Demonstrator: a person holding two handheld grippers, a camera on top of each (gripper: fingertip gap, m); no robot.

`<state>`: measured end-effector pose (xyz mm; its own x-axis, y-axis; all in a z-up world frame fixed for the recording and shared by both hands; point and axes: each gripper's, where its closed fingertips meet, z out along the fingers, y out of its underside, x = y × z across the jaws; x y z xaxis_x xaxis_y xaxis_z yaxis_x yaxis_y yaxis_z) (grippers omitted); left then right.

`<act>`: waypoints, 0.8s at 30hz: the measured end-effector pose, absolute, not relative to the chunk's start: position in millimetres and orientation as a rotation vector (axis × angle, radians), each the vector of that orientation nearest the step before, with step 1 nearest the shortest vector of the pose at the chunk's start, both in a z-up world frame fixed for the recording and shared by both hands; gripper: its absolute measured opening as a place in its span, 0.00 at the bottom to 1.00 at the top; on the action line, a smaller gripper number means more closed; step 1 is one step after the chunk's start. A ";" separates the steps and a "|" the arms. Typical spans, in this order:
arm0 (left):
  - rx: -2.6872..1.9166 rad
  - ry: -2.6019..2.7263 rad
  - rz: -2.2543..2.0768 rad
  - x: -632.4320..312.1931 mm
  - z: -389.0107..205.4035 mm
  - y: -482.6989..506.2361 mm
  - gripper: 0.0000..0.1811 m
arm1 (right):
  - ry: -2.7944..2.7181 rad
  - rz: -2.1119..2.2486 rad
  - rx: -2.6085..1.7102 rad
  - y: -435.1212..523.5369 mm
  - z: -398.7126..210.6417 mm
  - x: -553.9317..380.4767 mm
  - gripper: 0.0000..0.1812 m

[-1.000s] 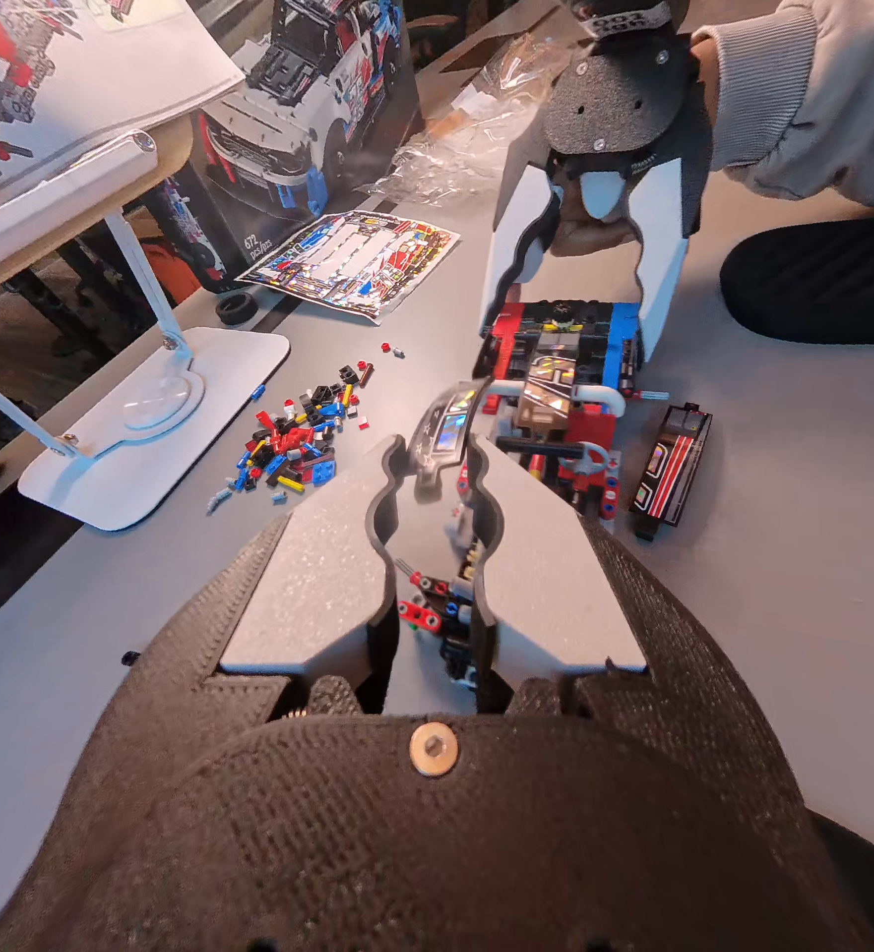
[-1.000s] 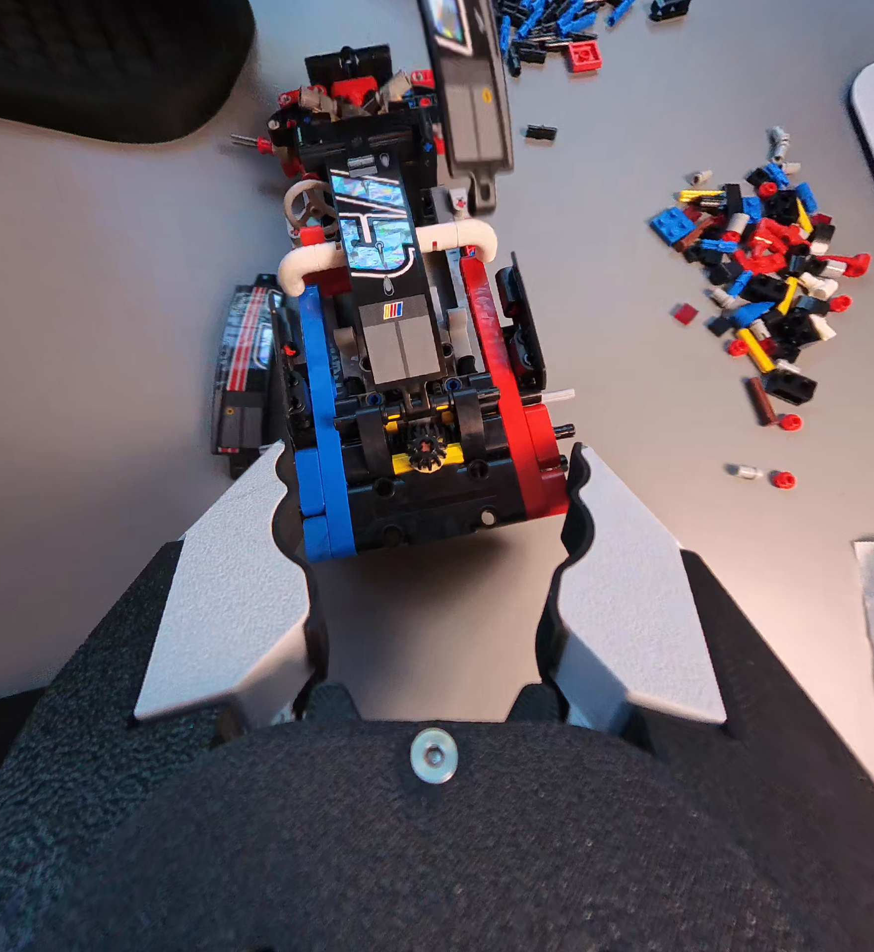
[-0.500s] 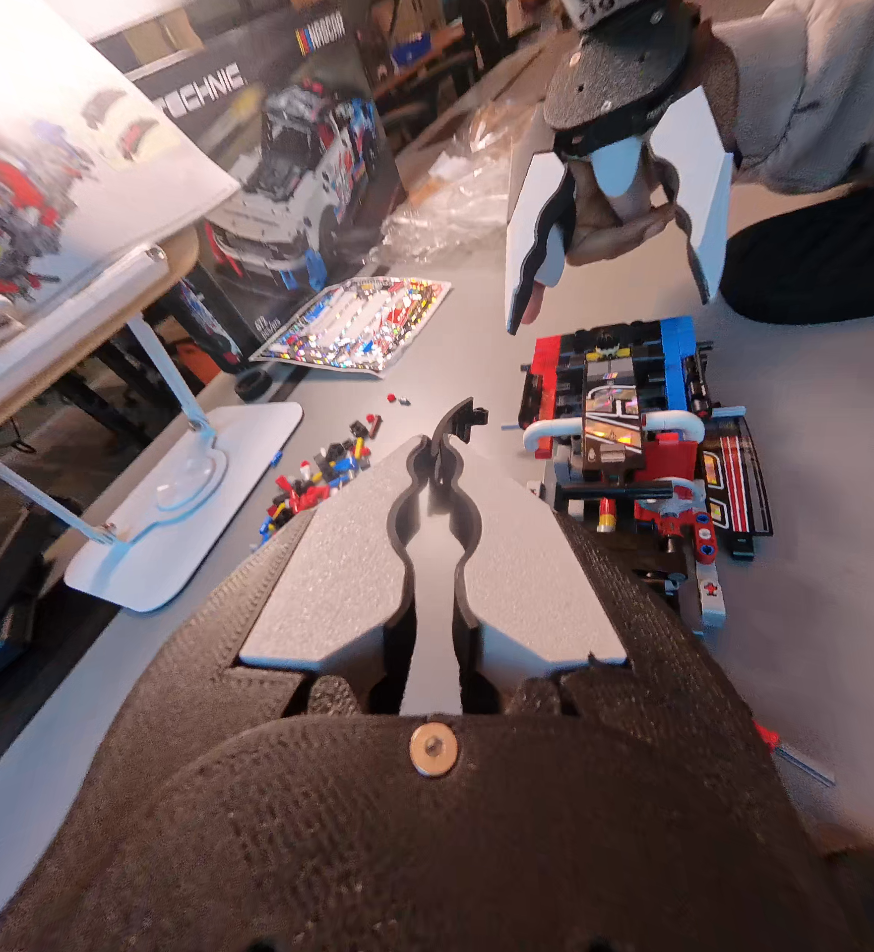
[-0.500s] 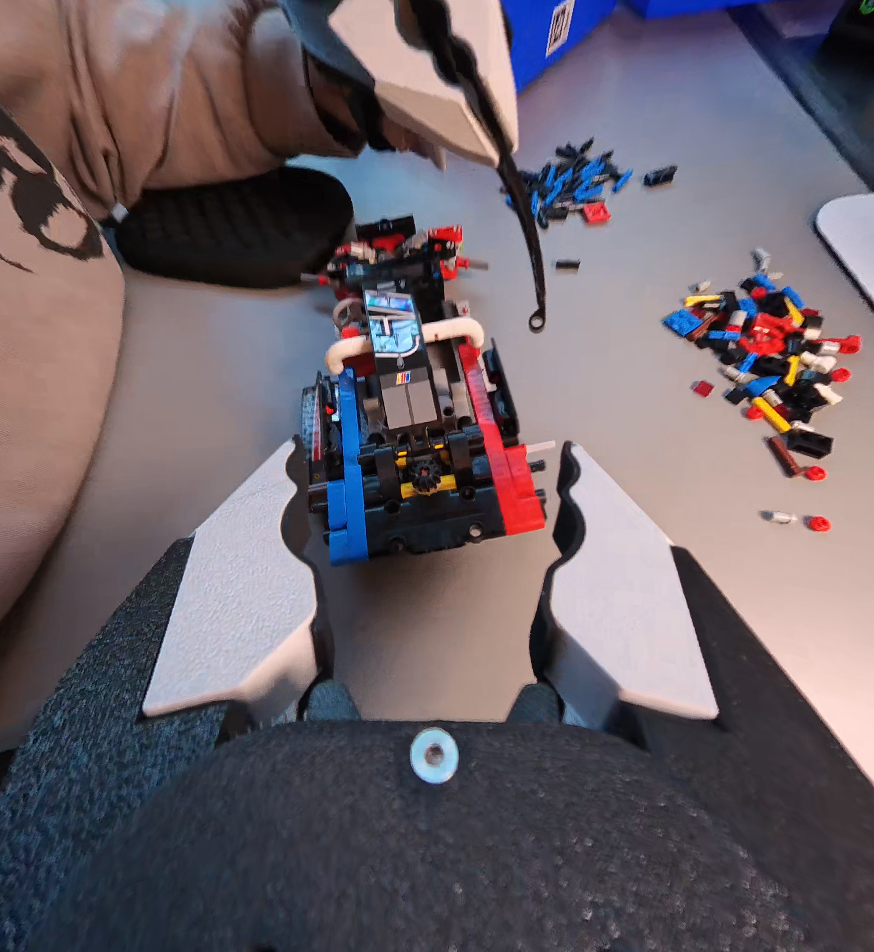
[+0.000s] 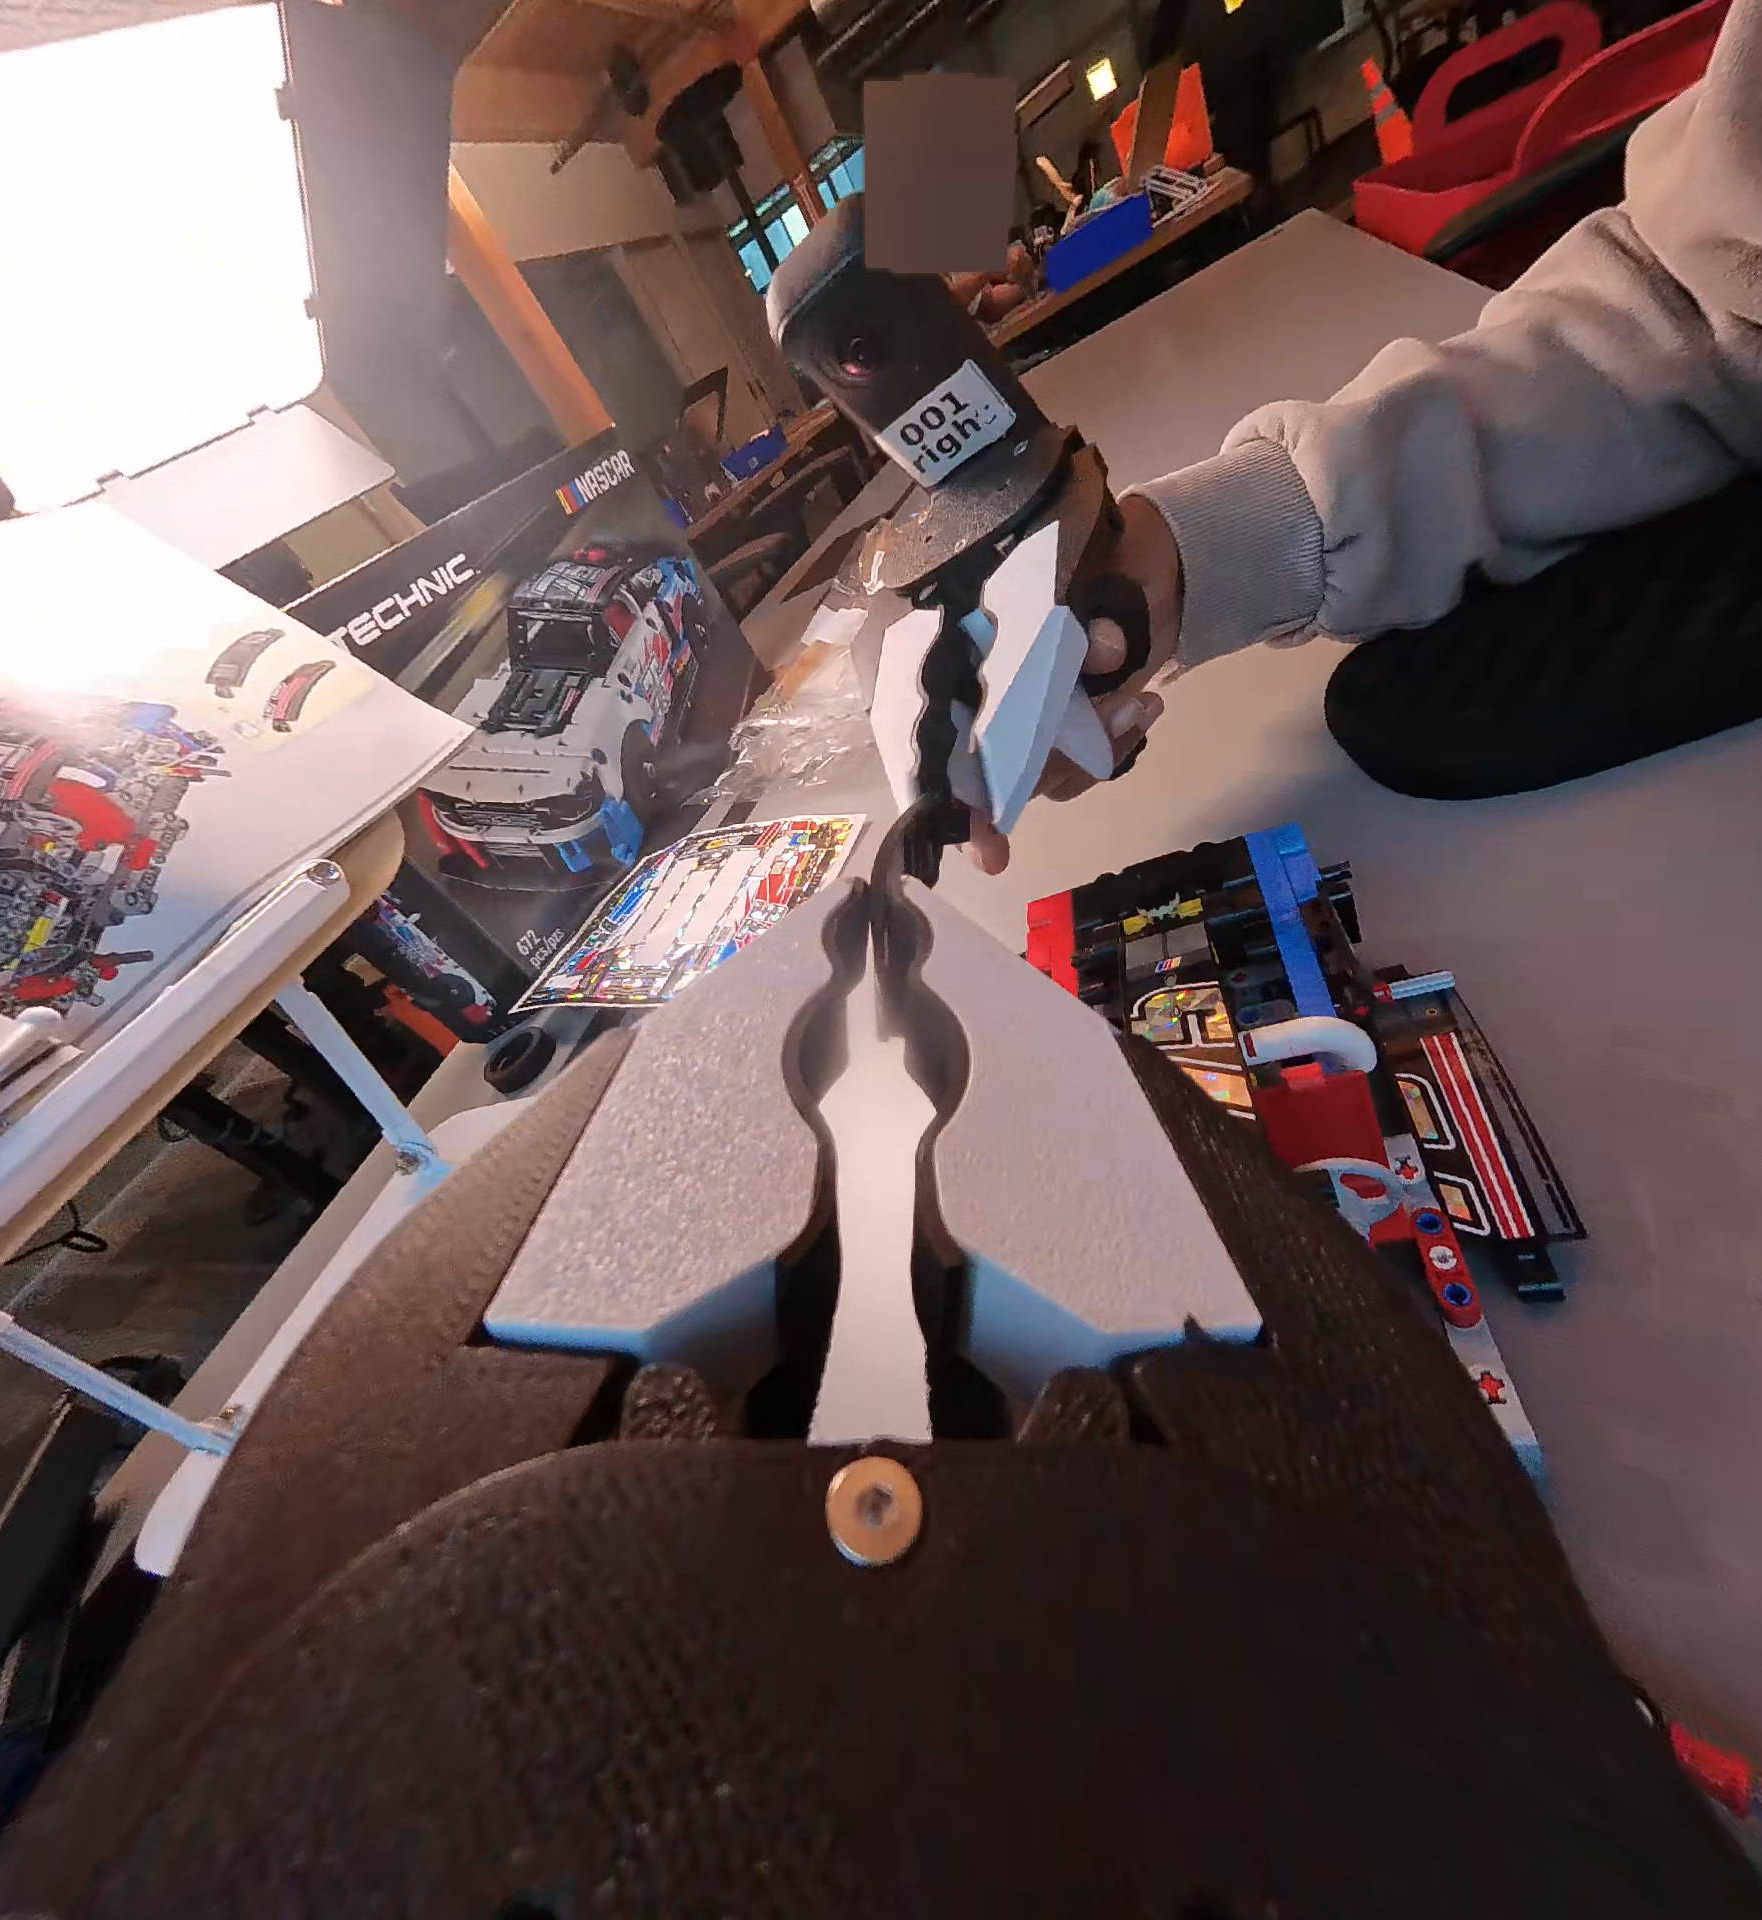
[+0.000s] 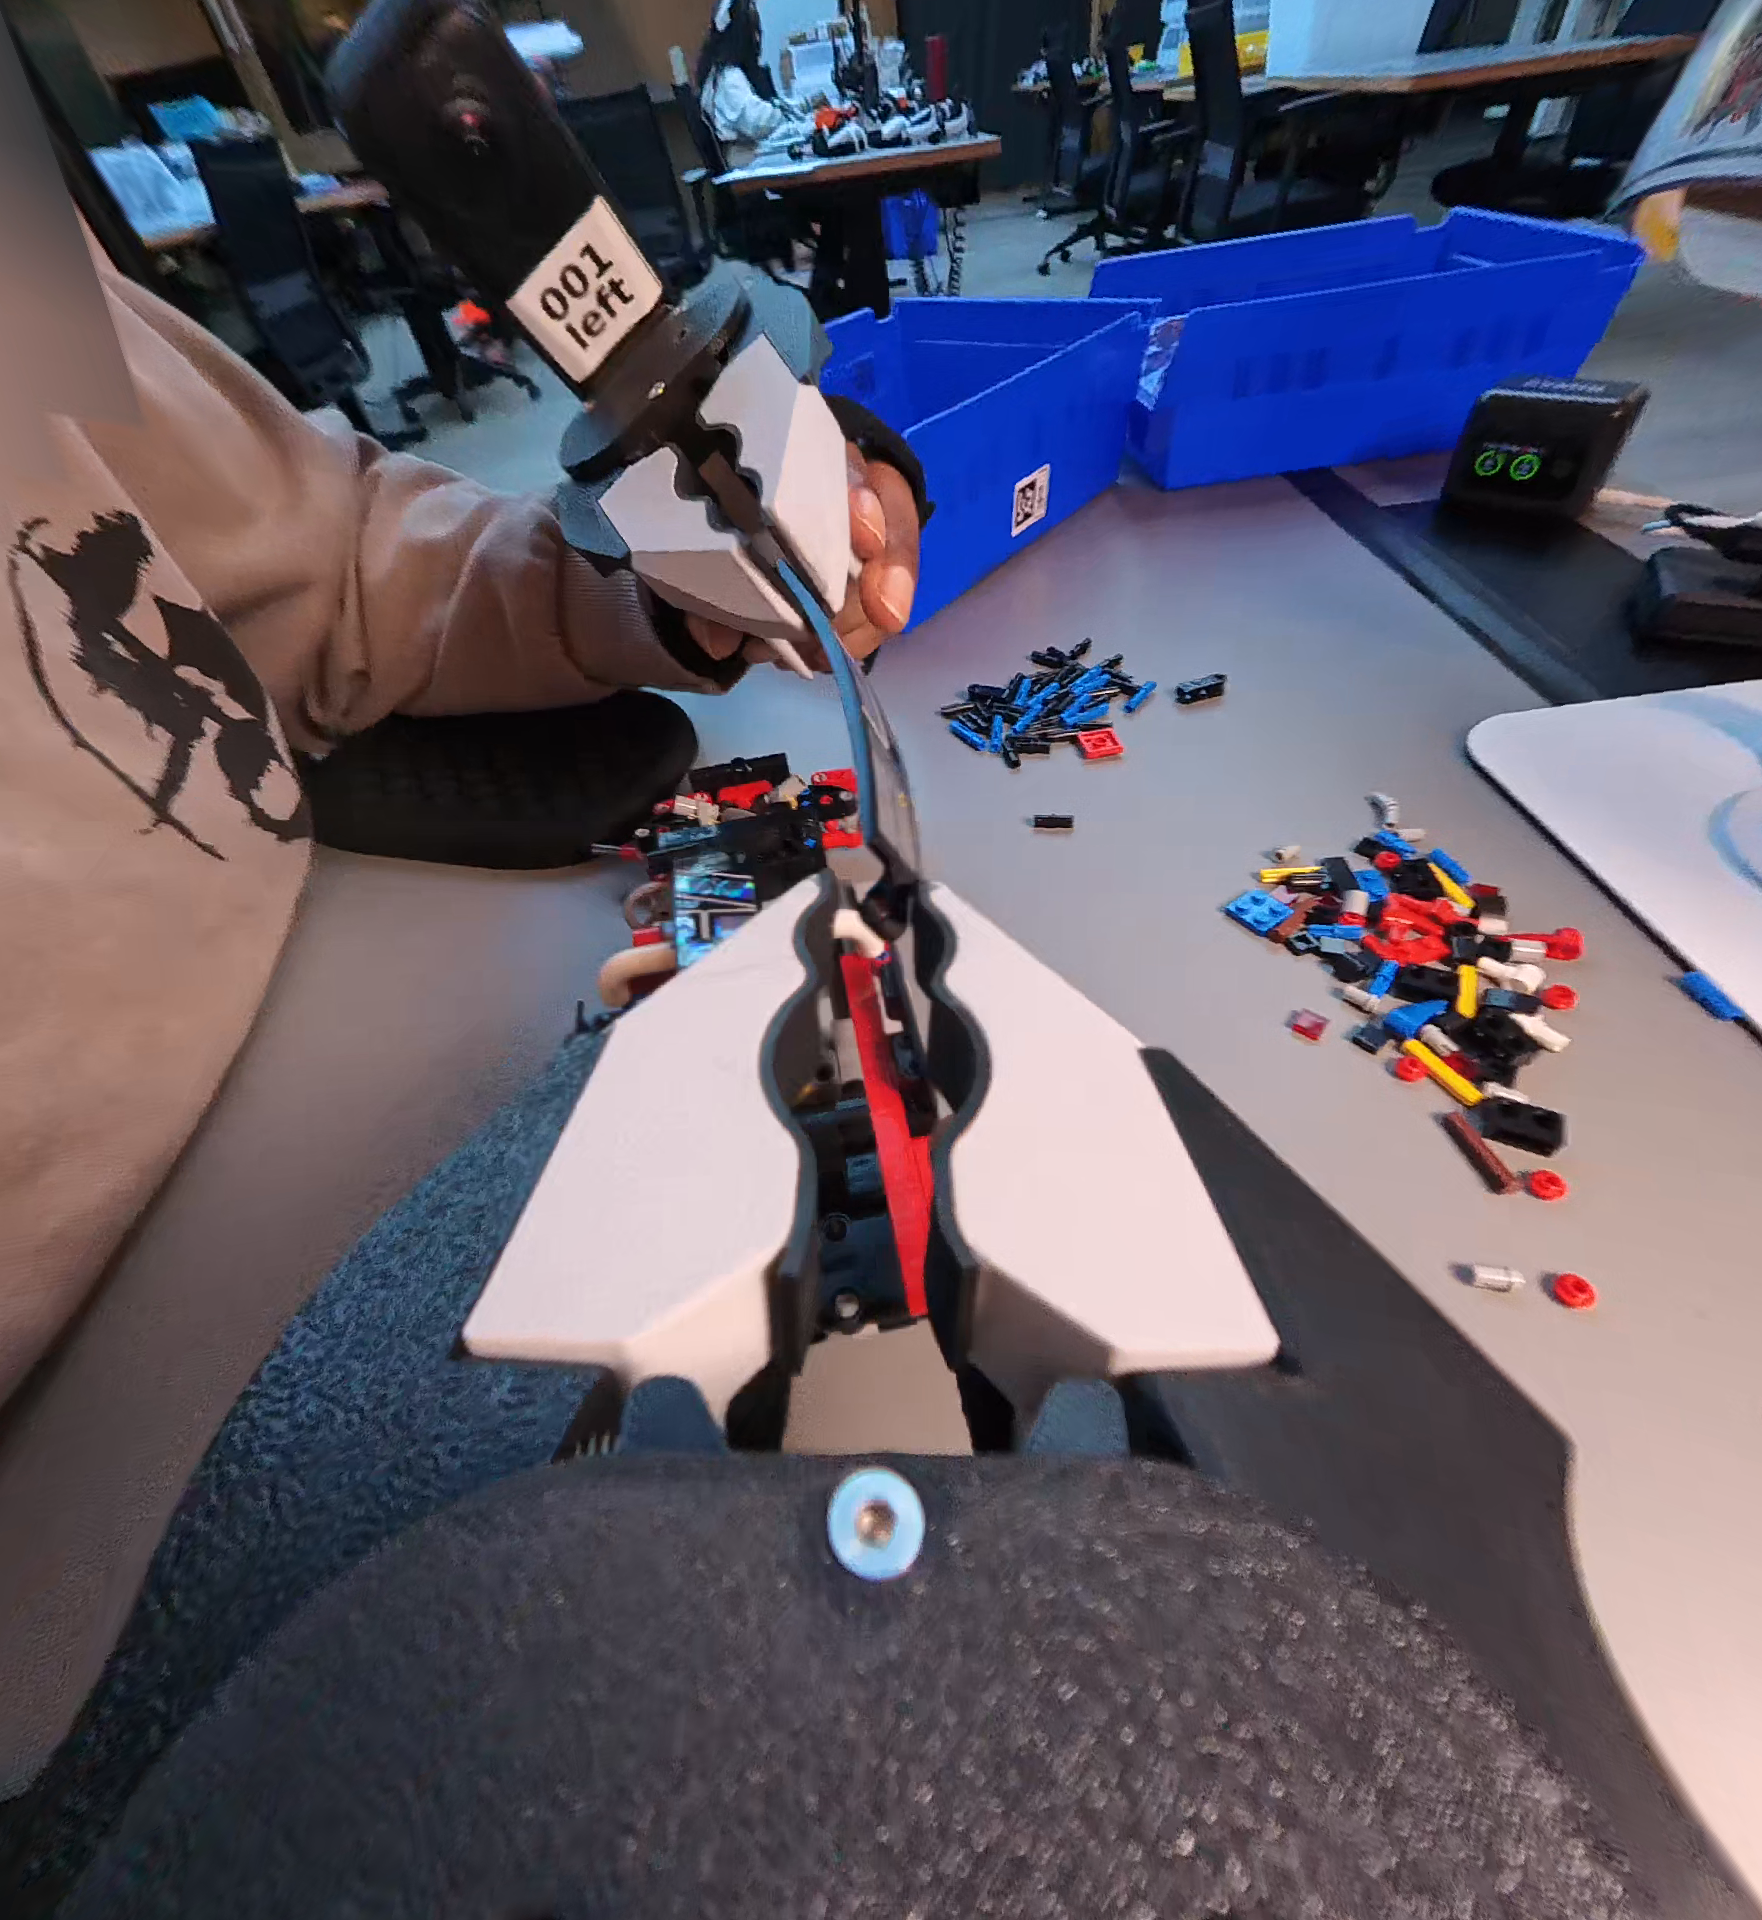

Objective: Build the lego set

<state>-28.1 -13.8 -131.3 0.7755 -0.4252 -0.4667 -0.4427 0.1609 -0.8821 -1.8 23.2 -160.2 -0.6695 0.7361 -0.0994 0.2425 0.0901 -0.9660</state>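
Both my grippers, left (image 5: 875,914) and right (image 6: 875,914), clamp the curved black panel (image 6: 872,769); I'd regrip gently, avoiding twist.

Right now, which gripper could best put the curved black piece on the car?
Probably the right gripper. Both hold the curved black piece, but the car lies straight ahead of it, off to one side of the left gripper.
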 end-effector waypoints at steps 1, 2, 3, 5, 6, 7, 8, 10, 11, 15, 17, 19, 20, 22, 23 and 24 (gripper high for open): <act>-1.457 0.746 0.006 -28.5 -133.2 -13.4 0.00 | -1.957 1.536 -0.937 25.2 -162.9 -3.8 0.04; -1.465 0.741 0.000 -29.2 -135.1 -13.2 0.00 | -1.952 1.473 -0.903 26.3 -164.7 -5.1 0.03; -1.469 0.736 -0.006 -29.8 -136.2 -13.0 0.00 | -1.949 1.422 -0.878 26.6 -166.0 -6.0 0.04; -1.486 0.704 -0.053 -32.0 -137.0 -13.2 0.00 | -1.921 1.345 -0.832 27.4 -165.4 -8.3 0.03; -1.511 0.671 -0.114 -33.7 -138.1 -13.4 0.01 | -1.902 1.304 -0.796 28.2 -164.2 -9.3 0.03; -1.537 0.629 -0.205 -34.9 -138.6 -14.6 0.02 | -1.878 1.258 -0.757 29.6 -162.7 -10.6 0.03; -1.563 0.578 -0.321 -35.6 -138.3 -16.6 0.04 | -1.859 1.215 -0.720 30.6 -161.3 -11.1 0.03; -1.658 0.452 -0.552 -40.9 -143.2 -17.7 0.10 | -1.819 1.154 -0.653 31.5 -156.3 -11.0 0.03; -1.694 0.398 -0.665 -42.1 -144.8 -18.5 0.16 | -1.791 1.131 -0.616 31.5 -152.0 -10.7 0.03; -1.706 0.252 -1.058 -34.9 -138.8 -23.0 0.25 | -1.753 1.014 -0.489 27.5 -146.8 -11.6 0.03; -1.741 0.241 -1.124 -31.0 -144.6 -21.3 0.26 | -1.725 0.968 -0.427 23.0 -143.7 -11.4 0.03; -1.794 0.263 -1.107 -27.2 -154.0 -17.9 0.22 | -1.708 0.909 -0.364 18.8 -142.7 -10.9 0.03; -1.818 0.288 -1.067 -26.0 -158.7 -16.4 0.16 | -1.700 0.885 -0.340 17.3 -142.4 -10.4 0.03; -1.859 0.346 -0.973 -24.8 -166.4 -13.9 0.07 | -1.682 0.864 -0.318 16.4 -141.7 -9.1 0.03; -1.869 0.371 -0.940 -23.7 -168.1 -13.3 0.06 | -1.674 0.856 -0.312 17.0 -141.7 -8.5 0.03; -1.875 0.386 -0.917 -22.9 -168.8 -12.5 0.06 | -1.665 0.852 -0.308 17.6 -141.3 -7.8 0.03</act>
<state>-22.9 -12.5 -168.8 0.6651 -0.6127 0.4270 0.1230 -0.4741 -0.8718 -7.8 17.6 -141.3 -0.2841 0.6143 0.7362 -0.2381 0.6986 -0.6748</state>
